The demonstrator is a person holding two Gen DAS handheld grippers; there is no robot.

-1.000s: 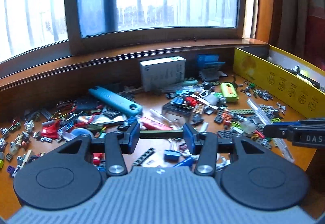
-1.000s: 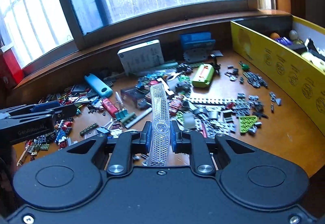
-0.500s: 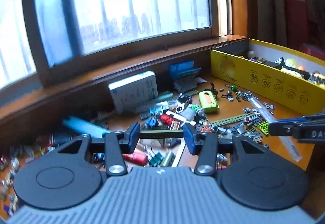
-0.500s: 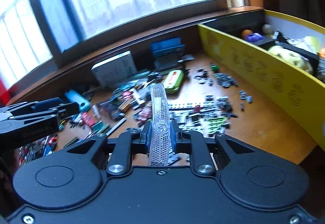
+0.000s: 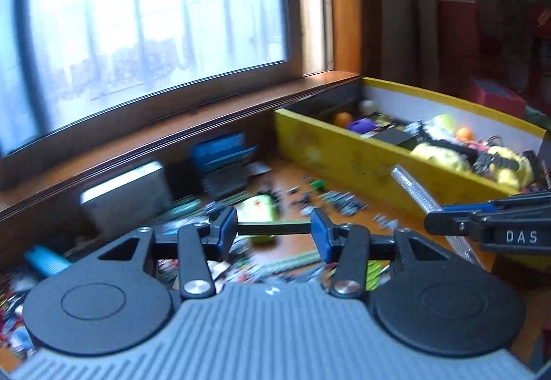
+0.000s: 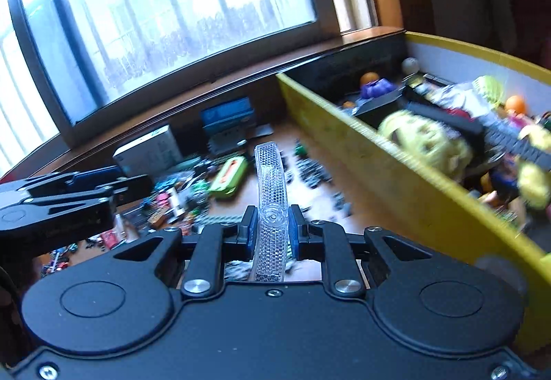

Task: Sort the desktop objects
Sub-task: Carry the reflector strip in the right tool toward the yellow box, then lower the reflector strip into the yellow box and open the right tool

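My left gripper (image 5: 273,229) clamps a thin dark flat bar (image 5: 273,228) endwise. My right gripper (image 6: 272,229) pinches a clear ribbed plastic reflector strip (image 6: 271,204) beside the yellow cardboard box (image 6: 406,194).

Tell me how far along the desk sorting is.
Partly done: the yellow cardboard box already holds balls and toys. In hand: the right gripper clamps a clear ribbed plastic reflector strip, and the left gripper holds a thin dark flat bar. Left: the scattered small bricks, green case and white box.
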